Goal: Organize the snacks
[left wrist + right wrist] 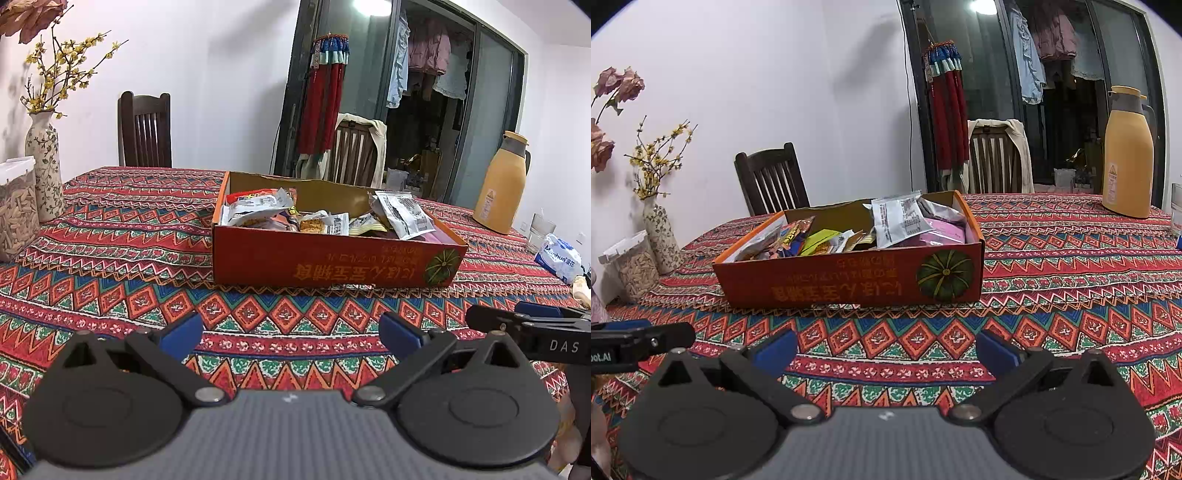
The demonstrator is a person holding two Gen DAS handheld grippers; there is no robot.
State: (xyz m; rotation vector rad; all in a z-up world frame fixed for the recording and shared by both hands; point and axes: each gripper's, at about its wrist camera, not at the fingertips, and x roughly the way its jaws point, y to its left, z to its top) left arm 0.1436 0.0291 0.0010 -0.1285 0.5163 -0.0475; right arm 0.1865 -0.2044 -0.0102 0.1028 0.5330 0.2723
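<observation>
The red cardboard box [332, 258] of snack packets [402, 216] sits on the patterned tablecloth [110, 288] straight ahead of both grippers, well apart from their tips, with a bare band of cloth between. The left gripper [291, 330] has its blue-padded fingers [181, 334] spread wide with nothing between them; the right gripper [886, 349] is spread just as wide and is equally empty-handed. Each shows in the other's view, just beside it at about the same height. Beyond the left gripper, off to its left, stand a clear jar of seeds [16, 210] and a floral vase [44, 166]; to the right gripper's far right stands a yellow thermos jug [1128, 155]. The box's near wall faces the tools, and the packets rise above its rim, a white one [897, 219] the tallest at the box's right end.
</observation>
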